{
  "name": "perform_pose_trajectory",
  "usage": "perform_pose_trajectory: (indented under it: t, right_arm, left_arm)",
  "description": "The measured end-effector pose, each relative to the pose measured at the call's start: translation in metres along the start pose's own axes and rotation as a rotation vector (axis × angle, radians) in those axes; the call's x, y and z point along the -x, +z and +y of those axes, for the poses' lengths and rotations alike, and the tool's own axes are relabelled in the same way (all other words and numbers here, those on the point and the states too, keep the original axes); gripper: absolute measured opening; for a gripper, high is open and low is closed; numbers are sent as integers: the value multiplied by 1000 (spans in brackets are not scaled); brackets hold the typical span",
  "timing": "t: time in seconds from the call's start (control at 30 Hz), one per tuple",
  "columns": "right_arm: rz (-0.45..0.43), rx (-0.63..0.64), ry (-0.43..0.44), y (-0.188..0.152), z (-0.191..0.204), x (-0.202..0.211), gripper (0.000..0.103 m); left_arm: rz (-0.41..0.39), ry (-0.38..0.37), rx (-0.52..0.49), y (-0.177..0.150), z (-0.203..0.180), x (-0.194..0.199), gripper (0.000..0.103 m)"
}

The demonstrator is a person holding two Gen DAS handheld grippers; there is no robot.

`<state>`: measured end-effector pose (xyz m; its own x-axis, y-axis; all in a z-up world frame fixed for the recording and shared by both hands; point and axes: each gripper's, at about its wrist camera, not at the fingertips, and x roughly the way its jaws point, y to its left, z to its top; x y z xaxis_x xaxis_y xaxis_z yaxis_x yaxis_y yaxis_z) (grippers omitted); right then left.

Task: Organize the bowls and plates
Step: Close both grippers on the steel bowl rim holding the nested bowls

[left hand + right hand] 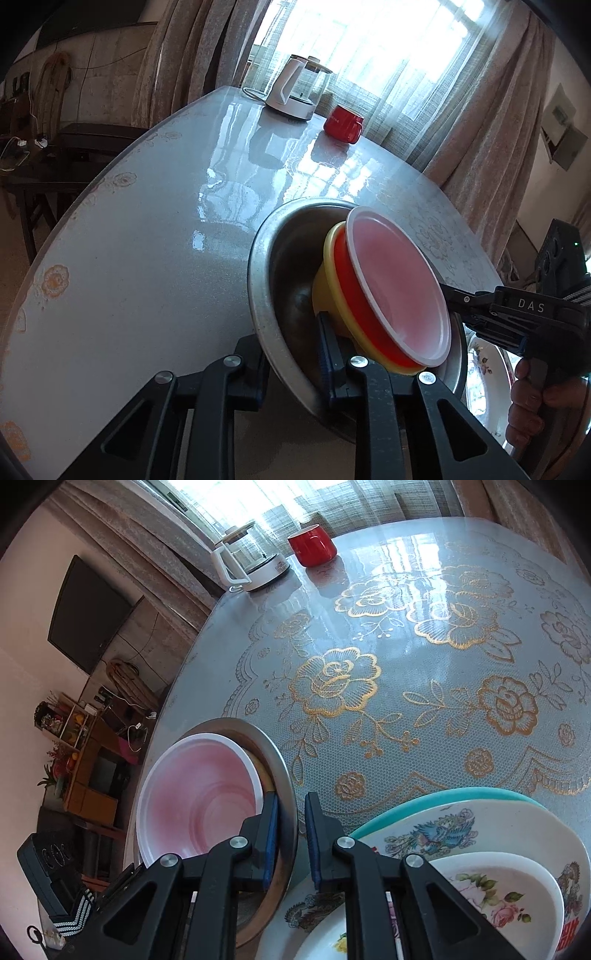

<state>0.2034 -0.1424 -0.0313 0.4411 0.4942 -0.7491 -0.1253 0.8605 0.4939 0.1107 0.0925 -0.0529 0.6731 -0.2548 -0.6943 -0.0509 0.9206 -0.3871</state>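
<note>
Both jaws were closed on the rim of the steel bowl [280, 280]: the left gripper [295, 354] pinched its near edge, and the right gripper [291, 834] pinched the opposite edge, one finger inside and one outside. Nested within, just ahead of the left jaws, sat a yellow bowl [325, 291], a red bowl [354, 302] and a white bowl [195, 797], all tilted together. To the right of the right jaws lay the flowered plates [461, 834] on the surface [406, 657], very near. I judged the right hand nearer to them, so the bowl stack would probably travel that way.
</note>
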Motion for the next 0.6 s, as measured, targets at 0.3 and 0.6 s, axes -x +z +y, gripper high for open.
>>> perform_pose_trajectory:
  t: [0.3,0.6]
  right_arm:
    - [-26,-52,63,-3,-3,4,12]
    - [-77,-69,130,-4,-5,20,12]
  left_arm:
    - [-17,53,-48,0,-4,-3,19]
    - [-40,19,-63,4,-7,3,19]
